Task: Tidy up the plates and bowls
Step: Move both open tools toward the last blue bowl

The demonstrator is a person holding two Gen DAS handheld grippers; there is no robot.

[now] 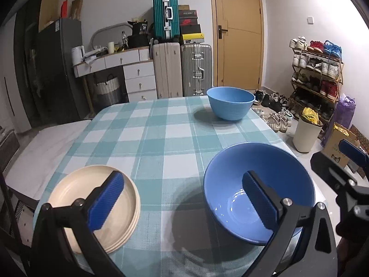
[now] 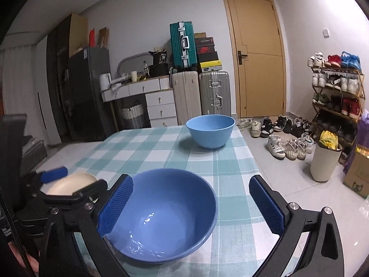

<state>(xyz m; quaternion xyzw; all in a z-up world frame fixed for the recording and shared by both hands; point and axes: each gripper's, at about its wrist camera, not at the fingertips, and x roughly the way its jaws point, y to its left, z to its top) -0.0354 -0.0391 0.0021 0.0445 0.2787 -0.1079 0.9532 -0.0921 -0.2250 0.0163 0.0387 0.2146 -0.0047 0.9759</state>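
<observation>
A dark blue bowl stands near the table's front right. A lighter blue bowl stands at the far right. A stack of cream plates lies at the front left. My left gripper is open and empty, one finger over the plates and one over the dark bowl. My right gripper is open and empty, its jaws either side of the dark bowl; it also shows in the left wrist view.
The table has a teal checked cloth. A white bin, shoes and a shoe rack stand on the floor to the right. Suitcases, drawers and a door lie beyond the table.
</observation>
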